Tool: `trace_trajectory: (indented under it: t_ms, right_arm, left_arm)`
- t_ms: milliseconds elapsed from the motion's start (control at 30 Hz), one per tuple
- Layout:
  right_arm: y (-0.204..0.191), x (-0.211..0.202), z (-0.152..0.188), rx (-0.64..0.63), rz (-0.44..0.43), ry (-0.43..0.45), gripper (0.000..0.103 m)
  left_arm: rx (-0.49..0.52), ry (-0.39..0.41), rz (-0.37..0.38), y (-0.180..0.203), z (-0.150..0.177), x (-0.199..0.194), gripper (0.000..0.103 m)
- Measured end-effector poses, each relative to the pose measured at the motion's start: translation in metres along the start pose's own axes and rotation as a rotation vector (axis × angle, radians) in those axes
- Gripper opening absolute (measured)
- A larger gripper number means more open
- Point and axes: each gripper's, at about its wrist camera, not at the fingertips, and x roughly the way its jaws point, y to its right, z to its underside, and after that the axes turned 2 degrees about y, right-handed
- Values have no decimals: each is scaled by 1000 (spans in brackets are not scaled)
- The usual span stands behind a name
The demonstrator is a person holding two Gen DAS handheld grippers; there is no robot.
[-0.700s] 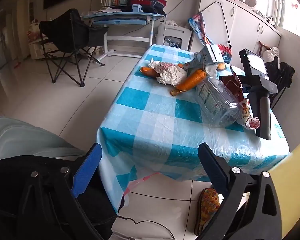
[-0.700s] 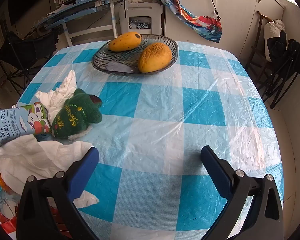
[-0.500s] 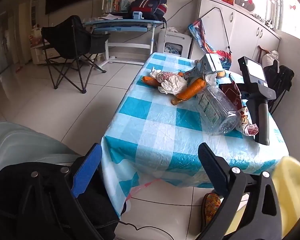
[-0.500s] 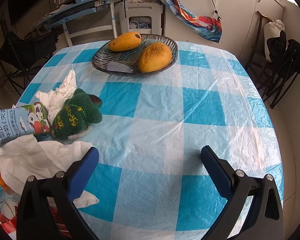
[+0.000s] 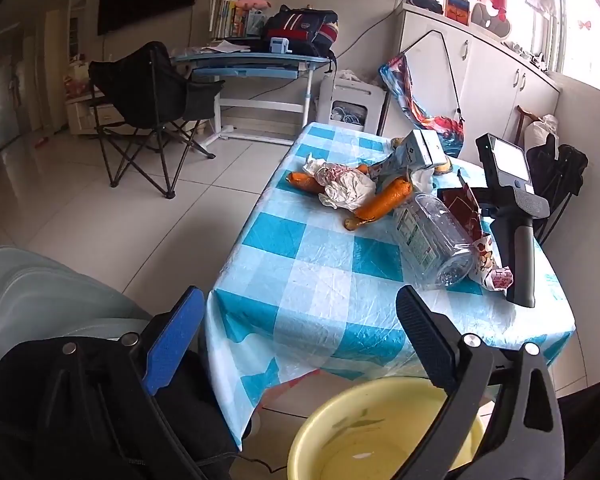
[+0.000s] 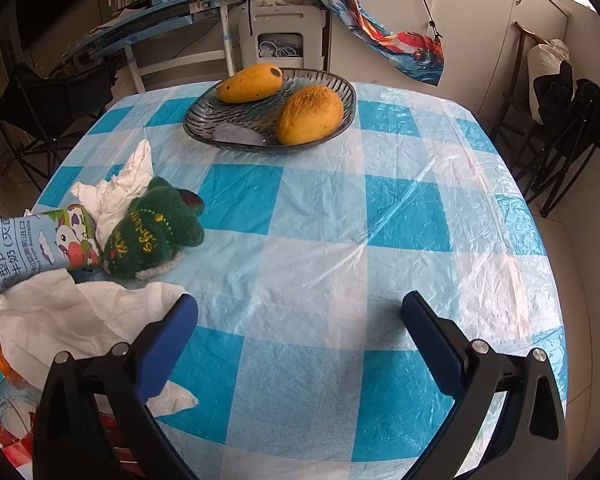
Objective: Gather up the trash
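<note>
From the left I've got my left gripper [image 5: 296,328] hanging off the near corner of the tabletop [image 5: 320,280], jaws wide and empty, with a yellow basin [image 5: 380,436] right under it, my guess for where the trash goes. Moving right along the cloth: orange peel [image 5: 384,200], a crumpled white wrapper [image 5: 346,186], a milk carton [image 5: 414,152], then a clear plastic bottle [image 5: 436,240] lying on its side and a red snack bag [image 5: 466,204] just beside it. Over on the right, my right gripper [image 6: 300,320] hovers low above bare cloth, also spread wide, holding nothing; white tissue [image 6: 60,316] touches its left finger, and a green knitted toy [image 6: 152,232] sits against the carton. Further back, two mangoes [image 6: 310,114] in a glass dish [image 6: 204,128]. Risks as I judge them: the bottle could roll off the edge if I nudge it; tissue may tear or drag the toy along; I might grab the toy or fruit, which aren't trash. Hard to tell: the basin is cut off at the frame bottom, the bottle and bag are barely visible at the right view's lower left corner, and the carton runs off the left edge.
</note>
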Motion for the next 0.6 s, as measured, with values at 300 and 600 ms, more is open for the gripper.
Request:
trace_trajectory:
  t_ms: [300, 600]
  right_arm:
    - [0, 0, 0, 0, 0, 0, 97]
    - [0, 0, 0, 0, 0, 0, 97]
  left_arm:
    - [5, -36, 33, 8, 2, 11, 93]
    - [21, -68, 32, 18, 6, 23, 95]
